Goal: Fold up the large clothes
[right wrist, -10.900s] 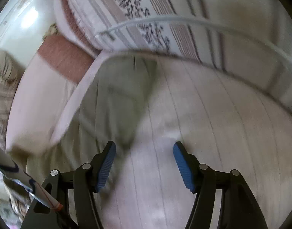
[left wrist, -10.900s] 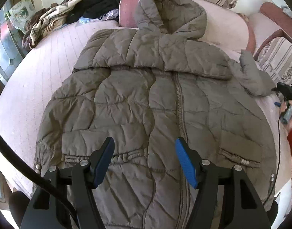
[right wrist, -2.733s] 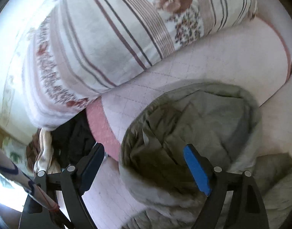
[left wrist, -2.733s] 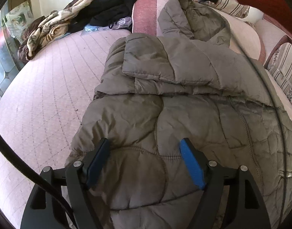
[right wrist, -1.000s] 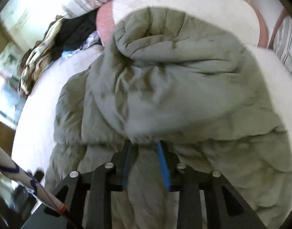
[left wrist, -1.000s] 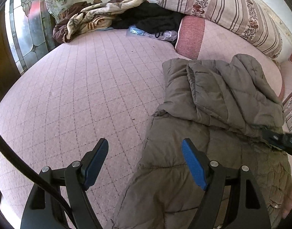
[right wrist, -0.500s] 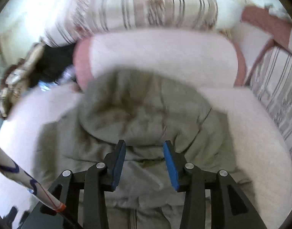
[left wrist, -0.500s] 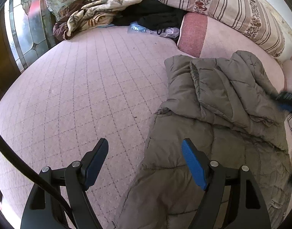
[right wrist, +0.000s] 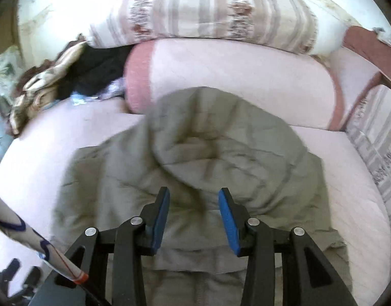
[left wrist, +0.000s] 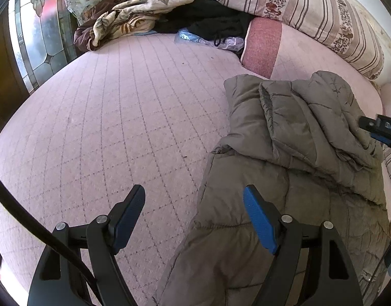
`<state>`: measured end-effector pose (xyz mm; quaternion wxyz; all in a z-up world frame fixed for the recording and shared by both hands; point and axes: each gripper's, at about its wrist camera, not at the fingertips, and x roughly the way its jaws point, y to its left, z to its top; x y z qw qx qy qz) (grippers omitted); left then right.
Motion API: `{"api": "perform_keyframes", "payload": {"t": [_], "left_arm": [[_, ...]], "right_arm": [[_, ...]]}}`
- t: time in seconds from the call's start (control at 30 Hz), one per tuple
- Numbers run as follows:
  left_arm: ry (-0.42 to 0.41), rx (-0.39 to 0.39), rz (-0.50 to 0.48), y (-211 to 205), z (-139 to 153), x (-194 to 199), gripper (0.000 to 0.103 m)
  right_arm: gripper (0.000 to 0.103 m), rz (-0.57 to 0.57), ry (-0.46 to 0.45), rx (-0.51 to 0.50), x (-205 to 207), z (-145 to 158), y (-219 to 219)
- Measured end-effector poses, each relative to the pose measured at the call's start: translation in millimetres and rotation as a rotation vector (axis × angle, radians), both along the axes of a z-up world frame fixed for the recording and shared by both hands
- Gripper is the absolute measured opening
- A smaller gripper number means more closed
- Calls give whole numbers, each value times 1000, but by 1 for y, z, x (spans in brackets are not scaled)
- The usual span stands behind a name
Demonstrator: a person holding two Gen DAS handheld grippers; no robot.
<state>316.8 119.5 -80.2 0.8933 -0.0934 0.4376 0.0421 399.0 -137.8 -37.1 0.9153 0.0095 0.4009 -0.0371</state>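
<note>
A grey-brown quilted hooded coat (left wrist: 292, 168) lies on the pink bed, its sleeves folded in and the hood (right wrist: 228, 142) folded down over the chest. My left gripper (left wrist: 194, 204) is open and empty, above the coat's left edge and the bare bedspread. My right gripper (right wrist: 194, 200) is open and empty, just above the coat below the hood; its tip shows at the right edge of the left wrist view (left wrist: 381, 130).
The pink quilted bedspread (left wrist: 113, 117) stretches to the left. A pile of clothes and a blanket (left wrist: 149, 12) lies at the far corner. A pink bolster (left wrist: 292, 48) and a striped floral pillow (left wrist: 305, 5) lie beyond the coat. A stained-glass window (left wrist: 39, 30) is at left.
My right gripper has opened wider and let go of the hood, which now lies folded down on the coat. My left gripper has stayed open and barely moved.
</note>
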Motion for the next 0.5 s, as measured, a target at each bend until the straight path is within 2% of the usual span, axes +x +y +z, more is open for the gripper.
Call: {"api": "perform_keyframes", "payload": {"t": [0.1,0.2,0.27,0.33,0.43,0.5], "left_arm": [[-1,-4,2,2,0,0,78],[2,-3,9,4,0,2,78],[9,-13,13,6,-1,3,78],[15,-20,15,7,-1,3,78],[11,-28,22,9,0,3,78],[14,-24,22,9,0,3,78]], "right_arm": [[44,42,61,-8,23,-24,25],[44,43,167,5,43,-66,33],[44,43,175,-35,49,-73,38],[43,47,178,-52,49,-62,41],[43,74,60,-46,30,-30,49],[43,107,35,-4,21,-20,60]]}}
